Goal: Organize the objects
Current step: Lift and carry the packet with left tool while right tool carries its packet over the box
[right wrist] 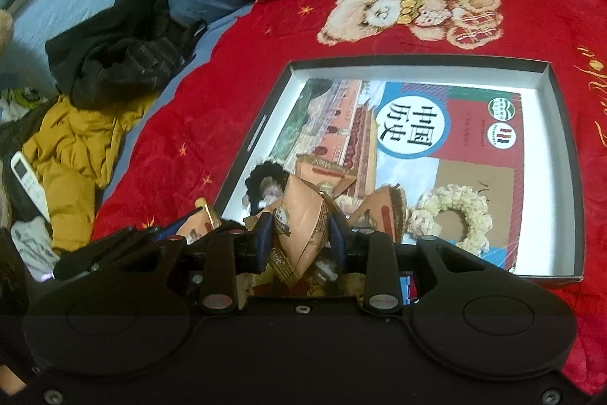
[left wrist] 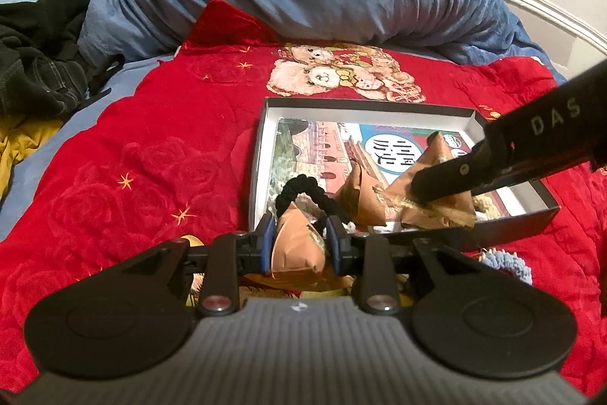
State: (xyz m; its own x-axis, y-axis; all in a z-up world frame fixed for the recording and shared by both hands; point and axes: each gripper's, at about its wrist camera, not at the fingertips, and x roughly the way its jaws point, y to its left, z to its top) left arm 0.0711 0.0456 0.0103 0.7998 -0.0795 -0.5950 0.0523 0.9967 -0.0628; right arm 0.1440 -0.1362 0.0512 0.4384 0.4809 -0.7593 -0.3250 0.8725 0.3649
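Left wrist view: the left tool [left wrist: 299,238] squeezes a tan snack packet [left wrist: 297,247] between its two blue pads. The packet sits just in front of the near wall of the box [left wrist: 436,103], which lies on the red blanket [left wrist: 151,147]. A black hair tie [left wrist: 303,194] curls over that near wall, right behind the packet. Inside the box, two more tan packets [left wrist: 362,198] lie on a book [left wrist: 326,143]. The right tool [left wrist: 440,183] comes in from the right side of the box, and its tip is on the packet farthest right. Its fingers are hidden there, so I cannot tell from here if it is shut. A fuzzy blue thing peeks out by the near right corner of the box, cut off.

Right wrist view: the right tool [right wrist: 299,234] pinches a tan packet [right wrist: 303,222] over the near left corner of the box [right wrist: 417,57]. More packets crowd around it, and it is hard to tell them apart. A cream hair tie [right wrist: 451,215] lies on the book [right wrist: 436,139] inside the box, to the right of the packet. The black hair tie [right wrist: 260,177] is half hidden behind the packets. Left of the box, dark clothes [right wrist: 125,63] and a yellow jacket [right wrist: 72,154] lie on the bed.
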